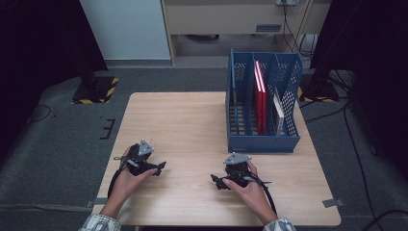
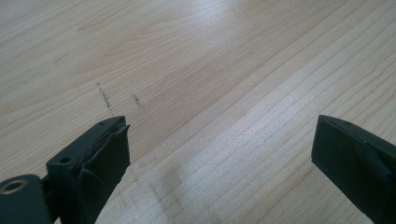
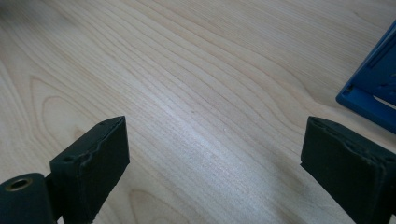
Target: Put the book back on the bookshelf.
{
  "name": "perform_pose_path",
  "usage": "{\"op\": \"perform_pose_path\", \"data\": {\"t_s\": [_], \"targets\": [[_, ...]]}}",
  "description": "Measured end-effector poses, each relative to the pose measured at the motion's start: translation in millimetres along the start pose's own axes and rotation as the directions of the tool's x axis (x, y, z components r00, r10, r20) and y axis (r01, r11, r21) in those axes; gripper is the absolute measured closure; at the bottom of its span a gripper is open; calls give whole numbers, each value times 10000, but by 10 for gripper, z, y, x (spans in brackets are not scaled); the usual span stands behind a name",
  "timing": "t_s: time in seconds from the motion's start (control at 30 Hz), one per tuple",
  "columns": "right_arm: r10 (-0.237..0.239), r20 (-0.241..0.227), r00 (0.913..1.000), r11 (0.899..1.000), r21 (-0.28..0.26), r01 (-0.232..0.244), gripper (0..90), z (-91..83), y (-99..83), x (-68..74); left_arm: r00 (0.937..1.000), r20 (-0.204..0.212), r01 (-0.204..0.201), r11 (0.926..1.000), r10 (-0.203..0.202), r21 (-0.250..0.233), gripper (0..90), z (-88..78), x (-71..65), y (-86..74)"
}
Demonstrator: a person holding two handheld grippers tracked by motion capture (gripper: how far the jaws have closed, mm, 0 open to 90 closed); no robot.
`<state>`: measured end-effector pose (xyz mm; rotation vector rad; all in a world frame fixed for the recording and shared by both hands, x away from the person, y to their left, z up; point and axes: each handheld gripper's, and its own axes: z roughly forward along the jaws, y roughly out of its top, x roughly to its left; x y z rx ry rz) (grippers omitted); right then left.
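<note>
**Both grippers parked low on table, jaws apart, nothing held**

Left gripper (image 1: 153,169) is held by the left hand (image 1: 126,180) near the front-left part of the table (image 1: 183,120). Its jaws are pointed inward, toward the table's middle. In the left gripper view the gripper (image 2: 219,154) is seen with jaws spread wide; bare wood lies between them, with a few faint dark scuffs (image 2: 105,97) ahead of the left jaw. Nothing is gripped.

Right gripper (image 1: 220,181) is held by the right hand (image 1: 248,185) at front centre-right, jaws pointed toward the left gripper. The two are kept near each other but apart. In the right gripper view the gripper (image 3: 215,149) is also seen wide open over bare wood, nothing clamped. A blue corner of the rack (image 3: 373,93) is caught at that view's right edge.

The rack (image 1: 262,143) is set at the table's back-right, well apart from the left gripper and near the right one. It is split into upright slots. A red book (image 1: 261,98) is stood upright in a middle slot; a thin white book (image 1: 278,113) is stood in the slot just right of it. The leftmost slot is seen open.
</note>
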<state>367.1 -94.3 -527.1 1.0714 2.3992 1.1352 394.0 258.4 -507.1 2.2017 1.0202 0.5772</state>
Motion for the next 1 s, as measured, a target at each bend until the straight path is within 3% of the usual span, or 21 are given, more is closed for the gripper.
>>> {"op": "perform_pose_path", "data": {"t_s": [0.27, 0.53, 0.83, 0.93, 1.0], "targets": [[-117, 646, 9978, 9981, 619, 77, 78, 121, -28, 28, 10000, 8, 20, 9999, -20, 121, 34, 20, 11, -13], [-6, 738, 9973, 9978, 667, -44, 30, 155, -26, 39, 9999, -10, 149, 9993, -149, 339, 31, 70, 52, -47], [149, 985, 9950, 9972, 713, -220, 6, 170, -23, 50, 9978, -67, 659, 9947, -656, 788, 28, 189, 119, -122], [193, 1020, 9946, 9970, 721, -268, 4, 174, -20, 54, 9920, 280, 1216, 9907, -1235, 618, 0, 223, 165, -183], [205, 1031, 9945, 9970, 716, -280, 4, 174, -21, 55, 9904, 302, 1336, 9903, -1348, 374, 0, 227, 195, -218]]}}
